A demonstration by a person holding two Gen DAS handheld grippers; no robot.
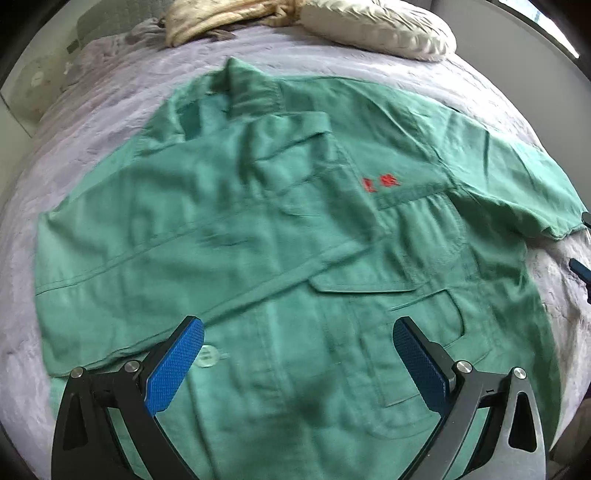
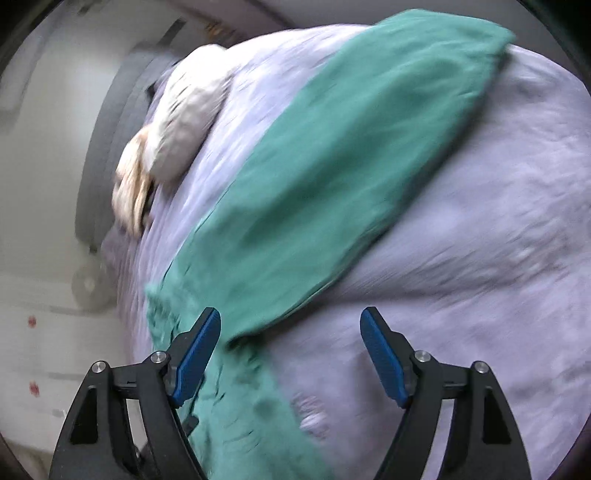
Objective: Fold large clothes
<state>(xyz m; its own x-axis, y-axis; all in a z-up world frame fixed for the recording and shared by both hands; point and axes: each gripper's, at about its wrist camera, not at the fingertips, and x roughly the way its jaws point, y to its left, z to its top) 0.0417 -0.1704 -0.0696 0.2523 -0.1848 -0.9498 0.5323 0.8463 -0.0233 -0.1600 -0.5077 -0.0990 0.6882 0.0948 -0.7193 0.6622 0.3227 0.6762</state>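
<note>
A large green work shirt (image 1: pixel 280 229) lies front-up on a bed with a lilac sheet (image 1: pixel 110 122). It has red characters (image 1: pixel 380 182) above a chest pocket; one sleeve is folded across the front, the other lies out to the right. My left gripper (image 1: pixel 297 354) is open and empty, hovering over the lower front near a button (image 1: pixel 207 356). In the right wrist view the outstretched green sleeve (image 2: pixel 332 177) runs diagonally over the sheet (image 2: pixel 480 240). My right gripper (image 2: pixel 291 347) is open and empty just above the sleeve's near edge. This view is blurred.
A cream pillow (image 1: pixel 376 26) and a crumpled beige blanket (image 1: pixel 207 18) lie at the head of the bed; both show at left in the right wrist view (image 2: pixel 177 125). A grey headboard (image 2: pixel 110 147) and white wall stand beyond. The bed edge falls away at the left.
</note>
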